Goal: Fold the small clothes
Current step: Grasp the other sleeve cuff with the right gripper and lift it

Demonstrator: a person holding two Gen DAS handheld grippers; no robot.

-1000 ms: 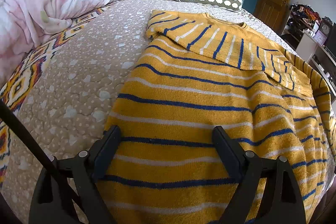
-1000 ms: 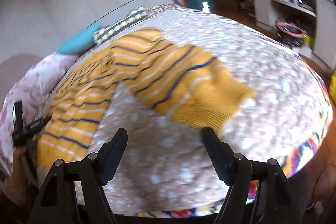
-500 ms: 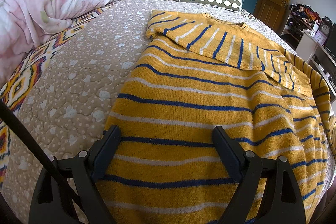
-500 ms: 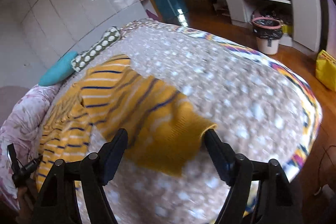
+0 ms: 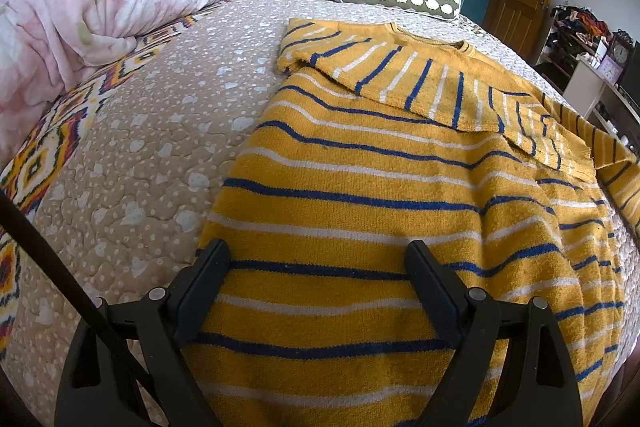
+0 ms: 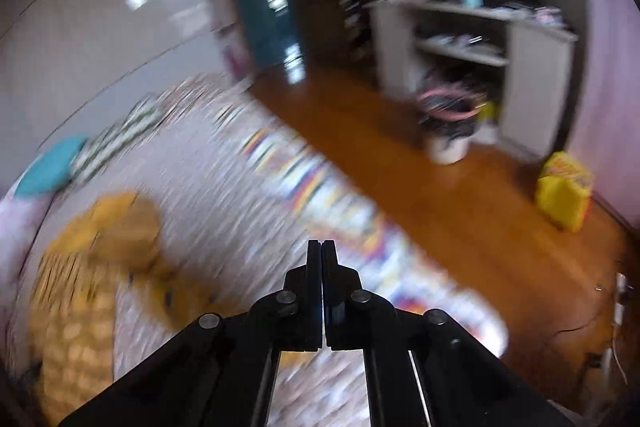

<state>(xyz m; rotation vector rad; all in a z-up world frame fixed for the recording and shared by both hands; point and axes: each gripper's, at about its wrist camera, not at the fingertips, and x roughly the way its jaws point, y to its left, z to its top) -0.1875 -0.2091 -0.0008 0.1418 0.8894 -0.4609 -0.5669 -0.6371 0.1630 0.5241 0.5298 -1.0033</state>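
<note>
Sweater: one sleeve lies folded across the chest
Left claw: I hold it apart
Right claw: just snapped together, empty, swinging away; other sleeve next

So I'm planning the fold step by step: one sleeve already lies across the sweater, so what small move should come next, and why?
Probably bring the right gripper back to the other sleeve. Its jaws are shut on nothing and point off the bed, while that sleeve trails unfolded beside the sweater.
</note>
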